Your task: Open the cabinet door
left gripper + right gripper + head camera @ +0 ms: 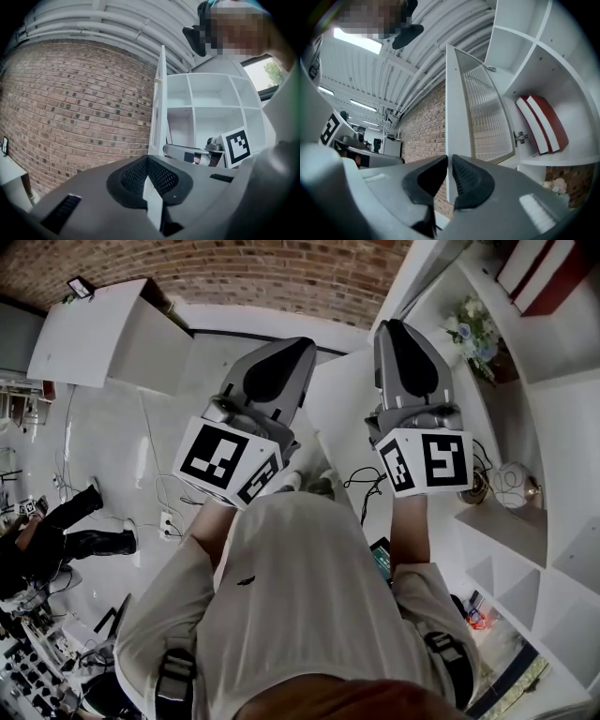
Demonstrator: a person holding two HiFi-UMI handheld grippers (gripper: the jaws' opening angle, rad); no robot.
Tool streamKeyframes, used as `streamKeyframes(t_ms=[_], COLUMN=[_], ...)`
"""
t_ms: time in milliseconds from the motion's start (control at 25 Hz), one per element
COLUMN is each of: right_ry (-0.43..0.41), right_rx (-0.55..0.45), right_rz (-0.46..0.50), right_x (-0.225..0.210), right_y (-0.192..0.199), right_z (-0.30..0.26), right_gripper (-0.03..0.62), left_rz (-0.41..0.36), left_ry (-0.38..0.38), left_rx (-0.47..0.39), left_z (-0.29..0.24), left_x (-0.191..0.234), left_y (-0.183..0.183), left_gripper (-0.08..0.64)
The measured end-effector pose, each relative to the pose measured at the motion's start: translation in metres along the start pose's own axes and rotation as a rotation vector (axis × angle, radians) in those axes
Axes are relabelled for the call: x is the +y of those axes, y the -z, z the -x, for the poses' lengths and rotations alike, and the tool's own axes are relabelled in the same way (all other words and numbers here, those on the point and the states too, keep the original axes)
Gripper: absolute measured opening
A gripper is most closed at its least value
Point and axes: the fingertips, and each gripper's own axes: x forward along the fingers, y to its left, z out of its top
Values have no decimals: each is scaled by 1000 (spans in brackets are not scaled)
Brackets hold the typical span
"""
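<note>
The white cabinet door (480, 117) with its ribbed glass pane stands swung out from the shelf unit (543, 70). My right gripper (449, 161) is shut on the door's free edge, whose white strip fills the gap between the pads. In the left gripper view the door (158, 103) shows edge-on, rising just beyond my left gripper (147, 159). Its tips meet, and I cannot tell whether they touch the door. The head view has the left gripper (305, 341) and right gripper (392, 324) side by side, pointing away from me.
Open shelves (525, 427) on the right hold red-and-white books (541, 124), flowers (473, 329) and a round ornament (514, 484). A brick wall (70, 108) lies ahead. Cables (164, 512) trail over the floor, a person (56, 531) sits far left, and a white cabinet (94, 334) stands beyond.
</note>
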Motion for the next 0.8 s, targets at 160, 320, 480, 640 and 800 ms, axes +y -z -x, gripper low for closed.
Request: streamKeyframes(t_ms=[160,320,480,640,800], right_ry=[-14,-28,-42,-49,-62], right_rx=[-2,-2,-2,0,3], right_rz=[-2,-5,-1,1,6], right_x=[5,8,13,15,18], right_y=[1,2,4,6,8], right_z=[-8,-19,-29,-40,-50], right_gripper=[44,44,43,43,43], left_rz=[0,0,2,6,11], left_ry=[-16,-29,-39,-47,-57], left_rx=[2,4,4,3,3], left_z=[3,5,8,6,4], left_x=[7,15,21,29,36], left_y=[0,-1,-1,-2,-2], left_gripper=[9,9,9,9,9])
